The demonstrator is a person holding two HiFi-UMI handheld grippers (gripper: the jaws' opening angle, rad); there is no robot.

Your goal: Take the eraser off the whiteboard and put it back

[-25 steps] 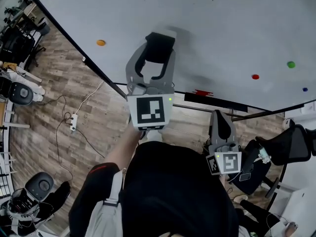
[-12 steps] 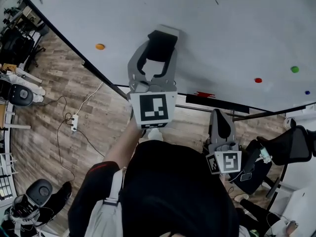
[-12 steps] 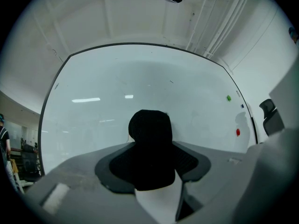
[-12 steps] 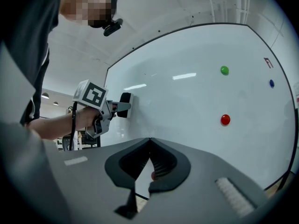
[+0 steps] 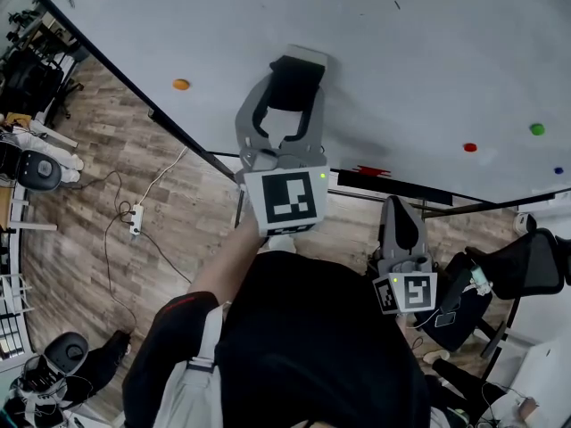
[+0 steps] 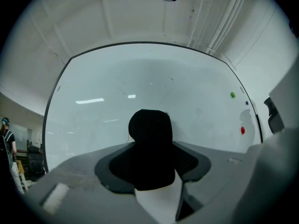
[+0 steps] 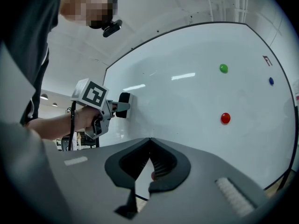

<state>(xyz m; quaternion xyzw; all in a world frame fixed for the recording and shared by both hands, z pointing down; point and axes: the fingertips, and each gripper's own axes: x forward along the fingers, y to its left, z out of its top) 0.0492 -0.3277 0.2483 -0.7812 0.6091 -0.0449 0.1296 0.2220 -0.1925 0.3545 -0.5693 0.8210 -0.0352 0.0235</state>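
The eraser (image 5: 295,86), black with a white pad, lies flat against the whiteboard (image 5: 419,52). My left gripper (image 5: 293,80) is shut on it, one jaw on each side of the black body. The left gripper view has the eraser (image 6: 150,143) dark between the pads, its far end on the board. From the right gripper view the eraser (image 7: 124,105) sits at the tip of the left gripper (image 7: 120,107), pressed to the board. My right gripper (image 5: 400,228) hangs lower at the right, off the board, its jaws shut and empty (image 7: 149,143).
Magnets dot the board: orange (image 5: 181,85), red (image 5: 470,147), green (image 5: 536,129), blue (image 5: 558,170). A black tray (image 5: 393,185) with a red marker (image 5: 368,169) runs under the board. A power strip (image 5: 136,218) and cables lie on the wooden floor. A black chair (image 5: 526,266) stands right.
The left gripper's marker cube has swung a little to the right and rolled slightly. The eraser stays on the board between the jaws. The right gripper has kept still.
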